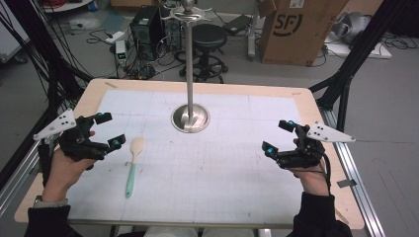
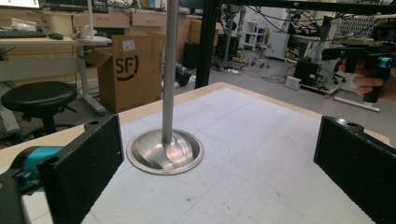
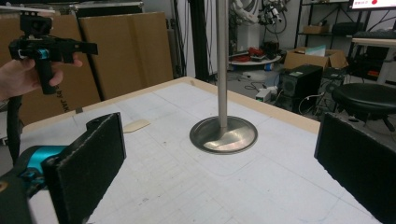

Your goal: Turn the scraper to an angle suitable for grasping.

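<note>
A spatula (image 1: 133, 165) with a pale wooden head and a teal handle lies on the white grid mat (image 1: 222, 168), left of centre. A metal stand (image 1: 190, 118) with a round base and a tall pole rises at the mat's far middle. My left gripper (image 1: 110, 130) hovers just left of the spatula's head, jaws wide open and empty. My right gripper (image 1: 277, 136) is held over the mat's right side, open and empty too. In the left gripper view the open jaws (image 2: 219, 172) frame the stand base (image 2: 164, 151). The right gripper view (image 3: 219, 168) shows the base (image 3: 223, 134) and the spatula head (image 3: 135, 125).
The stand's pole ends in hooked arms (image 1: 189, 12) high above the table. Beyond the far edge stand a black stool (image 1: 209, 37), a cardboard box (image 1: 296, 29) and a computer tower (image 1: 147, 24). Black frame legs (image 1: 346, 79) flank the table.
</note>
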Demonstrator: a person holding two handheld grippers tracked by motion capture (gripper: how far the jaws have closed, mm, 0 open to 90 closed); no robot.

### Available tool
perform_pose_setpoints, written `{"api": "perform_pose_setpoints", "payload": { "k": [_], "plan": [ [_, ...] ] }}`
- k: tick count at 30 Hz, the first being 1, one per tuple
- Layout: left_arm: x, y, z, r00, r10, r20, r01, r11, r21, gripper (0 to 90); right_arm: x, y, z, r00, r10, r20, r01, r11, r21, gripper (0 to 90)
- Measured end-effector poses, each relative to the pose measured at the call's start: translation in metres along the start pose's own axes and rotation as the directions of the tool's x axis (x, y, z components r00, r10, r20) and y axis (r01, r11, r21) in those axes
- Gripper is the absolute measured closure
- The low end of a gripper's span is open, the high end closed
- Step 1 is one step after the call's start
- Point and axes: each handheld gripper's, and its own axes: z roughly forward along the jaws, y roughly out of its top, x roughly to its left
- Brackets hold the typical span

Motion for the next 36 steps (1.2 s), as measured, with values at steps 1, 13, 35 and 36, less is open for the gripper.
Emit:
{"api": "perform_pose_setpoints", "payload": {
  "k": [1, 13, 35, 36],
  "plan": [
    [0.0, 0.0, 0.0, 1.0, -0.001, 0.0, 0.001, 1.0, 0.0, 1.9, 0.0, 0.0, 0.0, 1.0, 0.002, 0.001, -0.002, 1.0, -0.001, 1.0],
    [0.002, -0.004, 0.003, 0.9987, 0.017, -0.048, -0.014, 0.9986, 0.05, 2.0, -0.001, -0.001, 0.001, 1.0, 0.004, 0.001, -0.004, 1.0, 0.008, 1.0],
    [0.016, -0.053, 0.019, 0.9865, 0.03, -0.161, 0.035, 0.9219, 0.386, 89.8, -0.003, -0.005, 0.002, 0.9999, 0.012, -0.001, -0.012, 1.0, 0.022, 1.0],
    [0.019, -0.056, 0.02, 0.9855, 0.024, -0.168, 0.048, 0.9108, 0.41, 89.8, -0.003, -0.005, 0.002, 0.9999, 0.013, -0.001, -0.013, 1.0, 0.021, 1.0]
  ]
}}
